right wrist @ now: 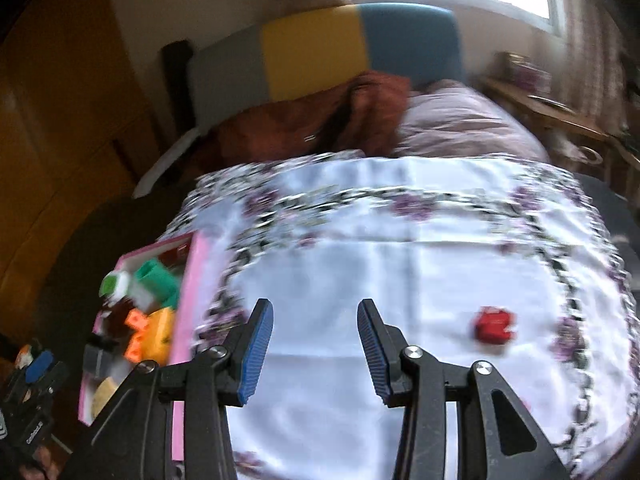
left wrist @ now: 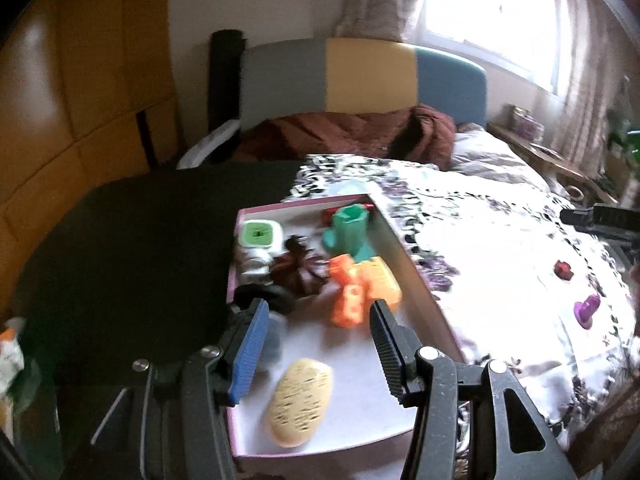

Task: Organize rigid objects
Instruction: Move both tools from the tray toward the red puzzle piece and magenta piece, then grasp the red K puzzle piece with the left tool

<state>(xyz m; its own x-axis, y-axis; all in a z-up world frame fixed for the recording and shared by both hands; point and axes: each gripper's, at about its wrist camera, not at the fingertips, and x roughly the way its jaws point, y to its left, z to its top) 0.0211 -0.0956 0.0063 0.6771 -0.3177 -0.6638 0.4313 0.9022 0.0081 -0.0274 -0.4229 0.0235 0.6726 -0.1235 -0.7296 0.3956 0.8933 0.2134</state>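
**Floral cloth on a bed, pink box at its left edge**

Lying across the bed: a white cloth with a purple flower border (right wrist: 400,248), wide and mostly bare in the right wrist view. Hovering over its near part: the right gripper (right wrist: 315,336), fingers standing apart, nothing between them. Sitting alone on the open cloth, right of that gripper and well apart from the box: a small red block (right wrist: 495,325), blurred, shape not readable. Seen from the left wrist camera on the same bright stretch: the red piece again and a purple piece (left wrist: 586,309) nearer the cloth's right side, the two near each other but not touching.

Resting at the cloth's left edge, beside a dark cover (left wrist: 140,240): a shallow pink-walled box (left wrist: 416,272) with a white floor. Hanging above its near end: the left gripper (left wrist: 318,344), fingers parted, clamping nothing. Lying on the box floor just beyond those fingers: a tan oval piece (left wrist: 300,400) with dark flecks, free floor around it. Crowding the far half of the box: an orange block toy (left wrist: 350,300), a brown ridged piece (left wrist: 298,270), a green cup-like piece (left wrist: 348,230), a white piece with a green top (left wrist: 260,234).

Rising behind the bed: a headboard in grey, yellow and blue (left wrist: 360,76), rust-brown bedding (left wrist: 360,132) below it, a bright window (left wrist: 492,12) to the right.
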